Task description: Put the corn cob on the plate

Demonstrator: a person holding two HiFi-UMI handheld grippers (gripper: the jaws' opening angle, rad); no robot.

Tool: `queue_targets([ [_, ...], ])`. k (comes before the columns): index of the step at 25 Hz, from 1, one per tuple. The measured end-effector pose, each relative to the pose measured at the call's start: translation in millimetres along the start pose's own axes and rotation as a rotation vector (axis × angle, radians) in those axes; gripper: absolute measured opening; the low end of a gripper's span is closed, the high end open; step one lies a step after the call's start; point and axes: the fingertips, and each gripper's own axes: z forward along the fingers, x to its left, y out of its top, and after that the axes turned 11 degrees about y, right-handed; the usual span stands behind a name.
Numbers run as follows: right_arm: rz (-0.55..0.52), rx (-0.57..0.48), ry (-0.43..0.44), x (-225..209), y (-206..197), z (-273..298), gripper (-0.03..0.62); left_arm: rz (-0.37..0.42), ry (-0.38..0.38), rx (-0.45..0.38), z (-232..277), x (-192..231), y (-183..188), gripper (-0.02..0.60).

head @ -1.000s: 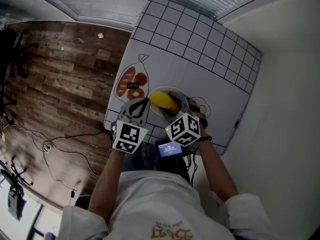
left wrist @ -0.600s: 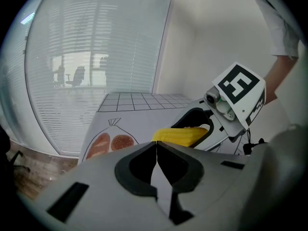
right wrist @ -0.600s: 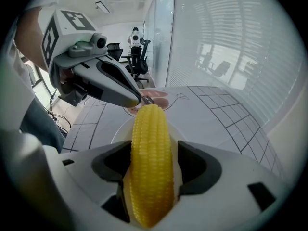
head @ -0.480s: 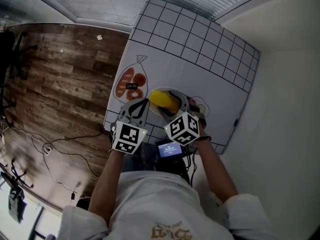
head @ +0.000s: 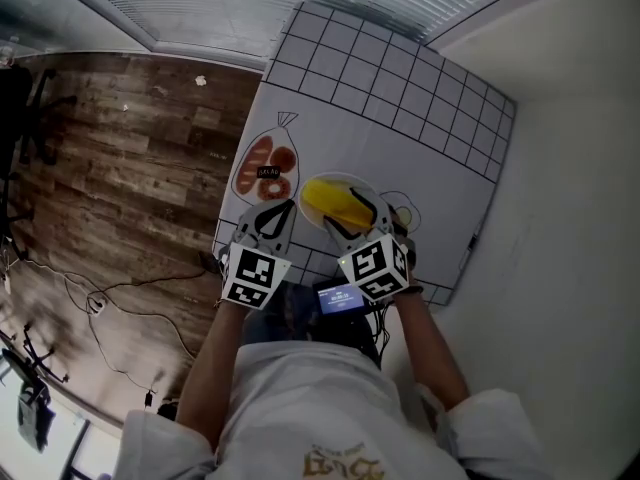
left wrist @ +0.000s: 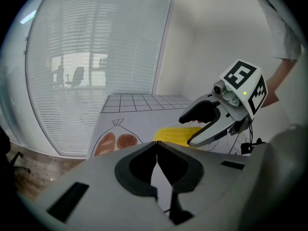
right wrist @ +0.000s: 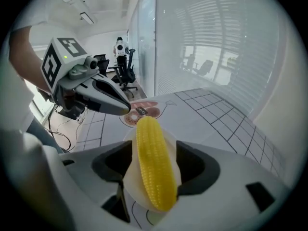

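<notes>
The corn cob [right wrist: 154, 167] lay lengthwise on the small white plate [right wrist: 128, 178], which sat on the bench's white printed mat [head: 400, 118], near its front edge. The right gripper [head: 356, 218] pointed steeply down over the plate. Its jaws had just been opening and stood wide apart on either side of the cob, with neither pad pressing on it. The left gripper [left wrist: 157, 153] hovered just beside the plate, on the person's left. Its jaws were closed together with nothing between them. On the mat beyond the left gripper was a drawing of a bag of bread [head: 265, 168]. A black grid covered the mat's far end.
</notes>
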Motion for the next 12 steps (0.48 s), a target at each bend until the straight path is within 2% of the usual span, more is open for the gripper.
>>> queue_targets([
  [1, 0.010, -0.014, -0.013, 0, 2, -4, 0.285, 0.002, 0.001, -0.003, -2, 1, 1, 0.009],
  [3, 0.018, -0.048, -0.056, 0, 6, -14, 0.197, 0.002, 0.003, -0.011, -6, 3, 3, 0.009],
  [5, 0.017, -0.080, -0.091, 1, 11, -23, 0.016, 0.004, 0.005, -0.021, -10, 5, 7, 0.009],
  [8, 0.038, -0.101, -0.099, 4, 12, -28, 0.008, 0.010, 0.009, -0.037, -15, 9, 12, 0.009],
  [12, 0.066, -0.121, -0.150, 2, 12, -41, 0.008, 0.003, 0.035, -0.064, -21, 19, 20, 0.009],
])
